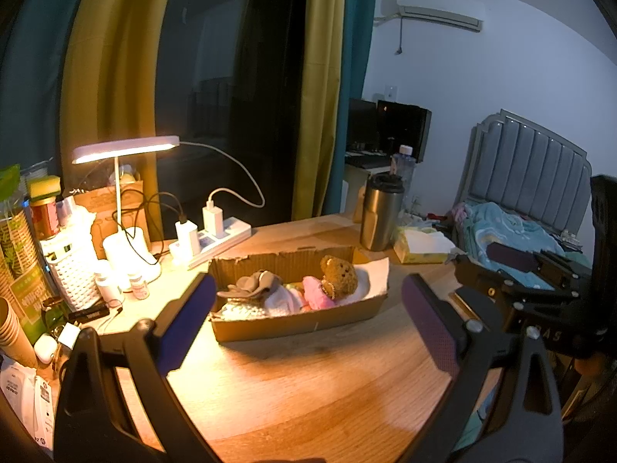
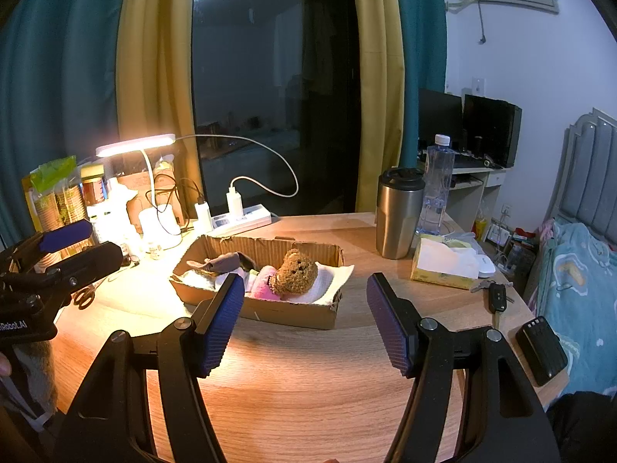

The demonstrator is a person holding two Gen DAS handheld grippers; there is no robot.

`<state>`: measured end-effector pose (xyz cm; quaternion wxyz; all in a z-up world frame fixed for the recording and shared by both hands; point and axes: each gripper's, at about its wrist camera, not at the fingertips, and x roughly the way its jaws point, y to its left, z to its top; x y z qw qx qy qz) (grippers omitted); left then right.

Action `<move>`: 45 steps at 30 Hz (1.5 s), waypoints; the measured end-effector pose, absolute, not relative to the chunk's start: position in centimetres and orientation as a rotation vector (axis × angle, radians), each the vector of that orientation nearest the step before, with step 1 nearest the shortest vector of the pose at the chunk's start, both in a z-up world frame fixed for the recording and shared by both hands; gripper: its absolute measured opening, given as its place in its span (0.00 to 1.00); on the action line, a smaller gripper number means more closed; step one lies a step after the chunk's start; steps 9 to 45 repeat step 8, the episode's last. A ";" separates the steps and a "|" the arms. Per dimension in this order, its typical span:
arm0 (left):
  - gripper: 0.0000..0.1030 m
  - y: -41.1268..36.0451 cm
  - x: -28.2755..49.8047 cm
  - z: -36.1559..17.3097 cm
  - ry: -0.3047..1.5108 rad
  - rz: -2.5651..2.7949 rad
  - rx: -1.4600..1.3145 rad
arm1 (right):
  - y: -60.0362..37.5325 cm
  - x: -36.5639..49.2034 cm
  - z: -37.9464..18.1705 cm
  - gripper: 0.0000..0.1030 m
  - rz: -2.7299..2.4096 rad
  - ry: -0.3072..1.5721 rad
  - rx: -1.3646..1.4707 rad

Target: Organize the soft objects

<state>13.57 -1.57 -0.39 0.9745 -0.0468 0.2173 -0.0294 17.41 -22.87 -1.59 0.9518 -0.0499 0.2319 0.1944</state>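
Hovering over the wooden desk (image 2: pixel 308 386), both grippers sit side by side with their jaws spread wide and nothing between the blue pads. The left gripper (image 1: pixel 308 308) frames the cardboard box (image 1: pixel 300 324) from the near side, and the right gripper (image 2: pixel 306 308) does the same from a little further right; neither touches it.

And there's the haul, already inside the box: a brown teddy bear (image 2: pixel 297 272) lying toward the right end on a white cloth (image 2: pixel 327 281) that spills over the box's right edge. Just left of the bear, touching it, sits a pink soft item (image 2: pixel 266 287), and further left a grey fabric piece (image 2: pixel 221 262) lies draped on top of some pale knitted things. The box itself stands in the middle of the desk, its back wall torn and ragged.

Behind it a desk lamp (image 2: pixel 135 144) glows over a power strip (image 2: pixel 241 222) with chargers plugged in. To the right stand a steel tumbler (image 2: pixel 397 216) and a water bottle (image 2: pixel 437 185) close together, with a tissue pack (image 2: pixel 443 264) in front of them. A car key (image 2: pixel 497 297) and a black power bank (image 2: pixel 540 349) lie near the desk's right edge.
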 end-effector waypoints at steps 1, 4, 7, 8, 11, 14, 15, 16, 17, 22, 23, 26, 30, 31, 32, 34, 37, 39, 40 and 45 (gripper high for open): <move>0.95 -1.6 13.6 -0.4 0.439 -0.061 -0.095 | -22.8 17.4 -1.6 0.67 0.395 0.473 -0.103; 0.95 -1.7 14.0 -0.5 0.444 -0.068 -0.095 | -22.9 17.5 -1.7 0.67 0.396 0.475 -0.103; 0.95 -1.5 15.0 -1.2 0.469 -0.078 -0.101 | -23.1 17.7 -2.0 0.67 0.395 0.481 -0.103; 0.95 -1.0 15.6 -1.7 0.494 -0.083 -0.121 | -23.1 17.9 -2.1 0.67 0.394 0.485 -0.103; 0.95 -1.0 15.6 -1.7 0.494 -0.083 -0.121 | -23.1 17.9 -2.1 0.67 0.394 0.485 -0.103; 0.95 -1.0 15.6 -1.7 0.494 -0.083 -0.121 | -23.1 17.9 -2.1 0.67 0.394 0.485 -0.103; 0.95 -1.0 15.6 -1.7 0.494 -0.083 -0.121 | -23.1 17.9 -2.1 0.67 0.394 0.485 -0.103; 0.95 -1.0 15.6 -1.7 0.494 -0.083 -0.121 | -23.1 17.9 -2.1 0.67 0.394 0.485 -0.103; 0.95 -1.0 15.6 -1.7 0.494 -0.083 -0.121 | -23.1 17.9 -2.1 0.67 0.394 0.485 -0.103; 0.95 -1.0 15.6 -1.7 0.494 -0.083 -0.121 | -23.1 17.9 -2.1 0.67 0.394 0.485 -0.103; 0.95 -1.0 15.6 -1.7 0.494 -0.083 -0.121 | -23.1 17.9 -2.1 0.67 0.394 0.485 -0.103; 0.95 -1.0 15.6 -1.7 0.494 -0.083 -0.121 | -23.1 17.9 -2.1 0.67 0.394 0.485 -0.103; 0.95 -1.0 15.6 -1.7 0.494 -0.083 -0.121 | -23.1 17.9 -2.1 0.67 0.394 0.485 -0.103; 0.95 -1.0 15.6 -1.7 0.494 -0.083 -0.121 | -23.1 17.9 -2.1 0.67 0.394 0.485 -0.103; 0.95 -1.0 15.6 -1.7 0.494 -0.083 -0.121 | -23.1 17.9 -2.1 0.67 0.394 0.485 -0.103; 0.95 -1.0 15.6 -1.7 0.494 -0.083 -0.121 | -23.1 17.9 -2.1 0.67 0.394 0.485 -0.103; 0.95 -1.0 15.6 -1.7 0.494 -0.083 -0.121 | -23.1 17.9 -2.1 0.67 0.394 0.485 -0.103; 0.95 -1.0 15.6 -1.7 0.494 -0.083 -0.121 | -23.1 17.9 -2.1 0.67 0.394 0.485 -0.103; 0.95 -1.0 15.6 -1.7 0.494 -0.083 -0.121 | -23.1 17.9 -2.1 0.67 0.394 0.485 -0.103; 0.95 -1.0 15.6 -1.7 0.494 -0.083 -0.121 | -23.1 17.9 -2.1 0.67 0.394 0.485 -0.103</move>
